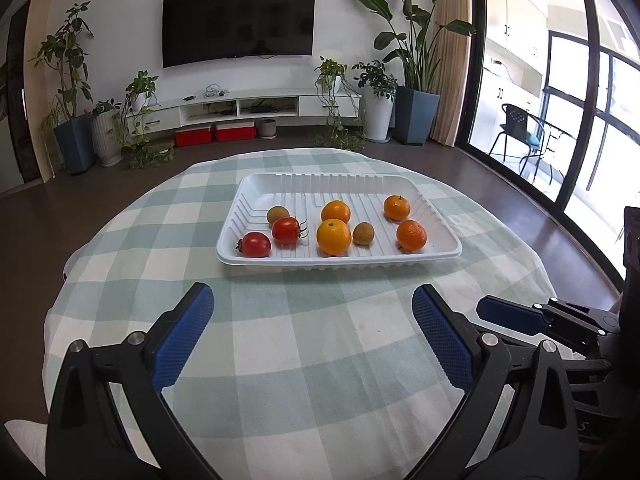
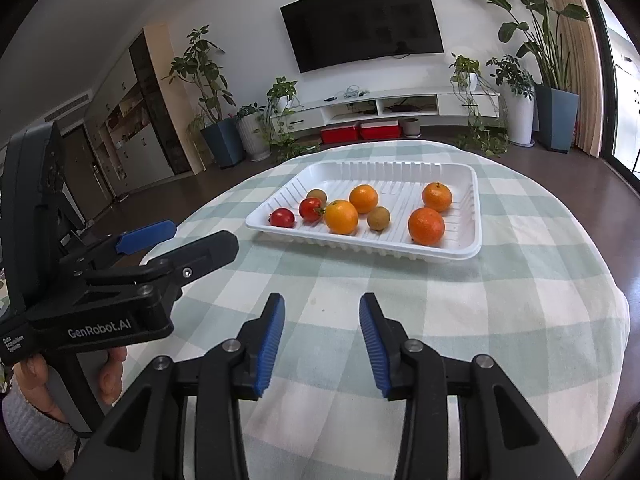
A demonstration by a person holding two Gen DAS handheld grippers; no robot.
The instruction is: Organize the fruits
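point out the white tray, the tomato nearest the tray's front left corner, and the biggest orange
white tray (image 1: 448,250), left wrist view, bare front right rim
front tomato (image 1: 255,244), left wrist view, middle of its red skin
biggest orange (image 1: 333,237), left wrist view, centre of its front face

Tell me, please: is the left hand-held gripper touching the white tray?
Apart. In the left wrist view the left hand-held gripper has open, empty jaws, and a strip of checked tablecloth shows between its fingertips and the white tray.
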